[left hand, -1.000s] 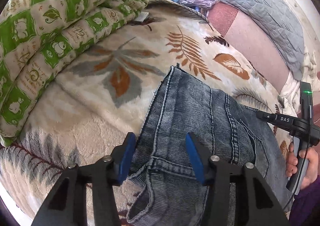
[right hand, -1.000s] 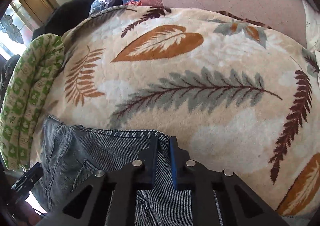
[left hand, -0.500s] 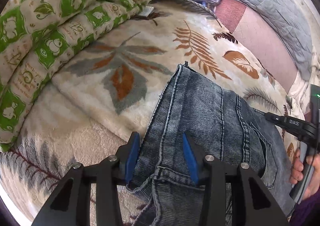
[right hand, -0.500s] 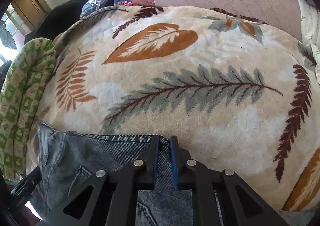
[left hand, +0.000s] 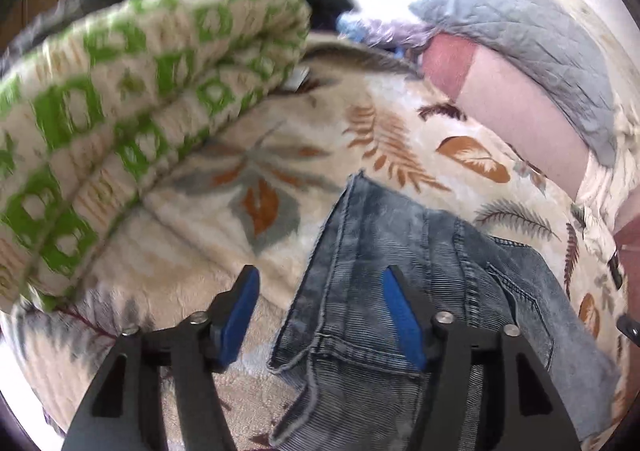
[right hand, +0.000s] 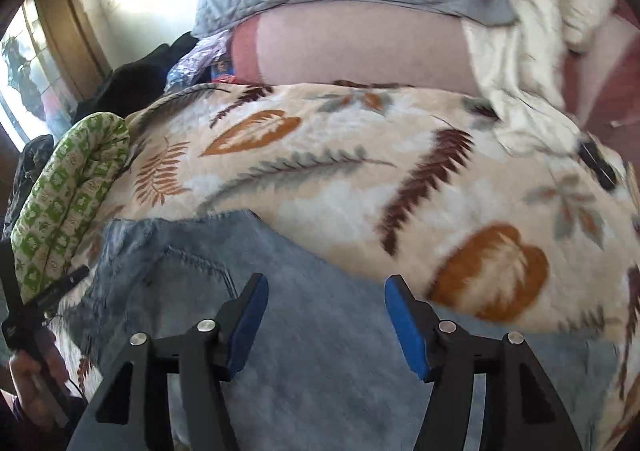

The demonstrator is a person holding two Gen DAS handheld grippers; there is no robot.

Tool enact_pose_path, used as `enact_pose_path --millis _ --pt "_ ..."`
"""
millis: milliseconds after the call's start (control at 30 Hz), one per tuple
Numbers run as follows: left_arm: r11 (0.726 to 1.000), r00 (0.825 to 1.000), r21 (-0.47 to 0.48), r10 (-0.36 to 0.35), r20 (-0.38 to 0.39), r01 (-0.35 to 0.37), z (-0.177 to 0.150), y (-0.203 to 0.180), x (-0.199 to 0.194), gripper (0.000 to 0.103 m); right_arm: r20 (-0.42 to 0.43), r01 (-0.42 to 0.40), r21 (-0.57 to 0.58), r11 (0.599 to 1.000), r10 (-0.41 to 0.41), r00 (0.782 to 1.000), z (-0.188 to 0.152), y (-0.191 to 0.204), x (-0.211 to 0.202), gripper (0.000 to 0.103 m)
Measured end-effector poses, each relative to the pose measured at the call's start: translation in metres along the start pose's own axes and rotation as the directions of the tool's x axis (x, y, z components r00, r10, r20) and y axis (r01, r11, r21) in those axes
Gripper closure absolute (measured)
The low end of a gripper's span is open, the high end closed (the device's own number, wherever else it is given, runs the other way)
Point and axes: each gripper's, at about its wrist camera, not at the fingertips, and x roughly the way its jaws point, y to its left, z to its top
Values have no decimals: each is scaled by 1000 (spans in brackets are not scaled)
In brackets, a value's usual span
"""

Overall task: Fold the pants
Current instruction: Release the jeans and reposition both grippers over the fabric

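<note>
Grey-blue denim pants point(left hand: 424, 275) lie folded on a cream blanket with a leaf print point(left hand: 248, 219). My left gripper point(left hand: 320, 311) is open and empty, raised just above the pants' left edge near the waistband. In the right wrist view the pants point(right hand: 304, 315) spread below my right gripper point(right hand: 326, 317), which is open and empty, lifted off the denim. The view is blurred by motion.
A rolled green-and-cream quilt point(left hand: 120, 123) lies along the left. A grey quilted pillow point(left hand: 528, 51) and a pink pillow point(left hand: 516, 107) sit at the head of the bed. White cloth point(right hand: 528, 31) is bunched at the right. Dark clothes point(right hand: 132, 83) lie near the window.
My right gripper has opened, let go of the pants' edge and pulled back up. My left gripper narrowed half a second ago, then opened wide again and lifted away.
</note>
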Motion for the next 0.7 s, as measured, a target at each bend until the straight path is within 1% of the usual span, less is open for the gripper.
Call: enact_pose_path --millis 133,233,367,467,533,567,633,700 --pt "995 1000 101 2 7 -3 -4 -24 -3 34 -36 48 53 997 -46 998 -39 -32 -15 38" --pt "984 999 170 -44 -26 48 -7 -42 -6 34 -71 77 72 994 -72 995 -65 -45 -17 38" --pt "964 999 263 -19 -36 28 -16 -62 -7 33 -99 108 100 989 -98 990 -89 -59 -12 38" --pt "963 995 268 -10 -102 37 -21 -63 1 33 -121 106 144 984 -89 989 -102 -68 -7 38" --pt "971 988 235 -9 -157 46 -21 -56 11 33 -136 114 154 982 -93 986 -109 -70 -3 38" --pt "975 985 218 -13 -172 50 -21 -54 14 33 -149 123 154 980 -100 984 -111 -70 0 38" --pt "978 982 198 -23 -188 61 -23 -50 17 33 -179 142 158 977 -113 977 -117 -71 8 38" --pt "975 983 215 -13 -182 52 -27 -52 19 32 -160 144 152 978 -120 980 -122 -70 5 38"
